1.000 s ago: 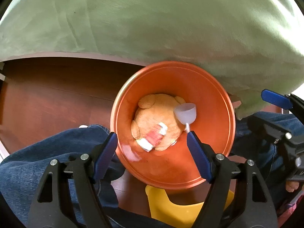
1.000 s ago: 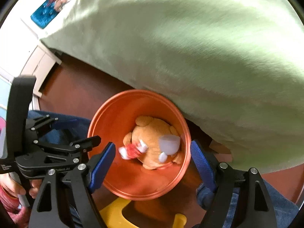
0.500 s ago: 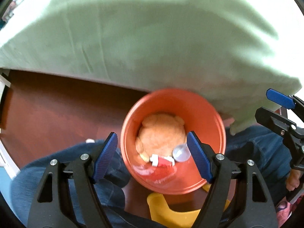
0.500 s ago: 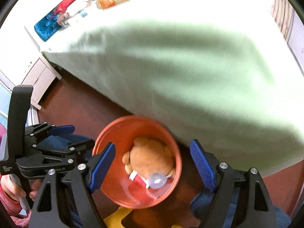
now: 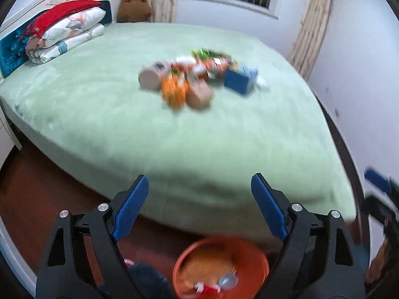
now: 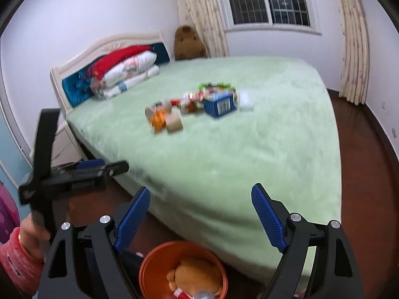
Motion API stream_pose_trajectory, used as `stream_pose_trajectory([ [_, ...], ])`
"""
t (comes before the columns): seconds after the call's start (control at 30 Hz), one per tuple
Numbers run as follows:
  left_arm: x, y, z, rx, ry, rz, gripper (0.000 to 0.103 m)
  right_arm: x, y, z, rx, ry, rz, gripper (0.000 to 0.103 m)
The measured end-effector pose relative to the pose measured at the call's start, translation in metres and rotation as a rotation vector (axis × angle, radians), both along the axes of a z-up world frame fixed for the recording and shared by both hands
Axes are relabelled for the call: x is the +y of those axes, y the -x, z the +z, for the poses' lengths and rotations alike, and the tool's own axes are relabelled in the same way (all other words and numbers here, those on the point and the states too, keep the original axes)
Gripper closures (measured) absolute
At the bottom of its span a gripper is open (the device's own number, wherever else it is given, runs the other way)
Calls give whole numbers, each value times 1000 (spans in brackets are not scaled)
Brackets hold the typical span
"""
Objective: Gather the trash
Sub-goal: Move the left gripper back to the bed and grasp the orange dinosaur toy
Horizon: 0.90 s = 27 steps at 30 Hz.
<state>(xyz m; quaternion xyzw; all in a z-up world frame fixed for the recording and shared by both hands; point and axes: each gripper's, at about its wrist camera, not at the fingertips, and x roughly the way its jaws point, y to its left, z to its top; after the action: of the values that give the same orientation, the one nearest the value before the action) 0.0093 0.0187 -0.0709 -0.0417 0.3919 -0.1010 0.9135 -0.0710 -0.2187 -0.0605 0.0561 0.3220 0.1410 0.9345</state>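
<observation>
With your left gripper (image 5: 197, 206) and right gripper (image 6: 200, 214) both spreading wider on nothing, only a few scraps lie in the orange bucket (image 6: 152, 266) directly below them, while the bulk of the trash pile (image 6: 199, 104) remains uncollected on the green bed (image 6: 249, 149) well ahead.

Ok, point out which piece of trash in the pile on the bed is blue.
The blue box at the pile's right end, barcode facing the right wrist camera. The pieces beside it are orange, tan, red or green.
</observation>
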Motion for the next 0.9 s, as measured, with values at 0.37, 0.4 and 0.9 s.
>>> stream_pose_trajectory([
  [0.37,29,-126,3,55,226,119,17,3,-6,2,-24,13,-14,21],
  [0.4,30,-139,0,77,246,136,17,3,-7,2,-22,13,-15,21],
  [0.9,31,-239,-53,388,316,238,53,-15,-12,-18,35,7,-56,20],
])
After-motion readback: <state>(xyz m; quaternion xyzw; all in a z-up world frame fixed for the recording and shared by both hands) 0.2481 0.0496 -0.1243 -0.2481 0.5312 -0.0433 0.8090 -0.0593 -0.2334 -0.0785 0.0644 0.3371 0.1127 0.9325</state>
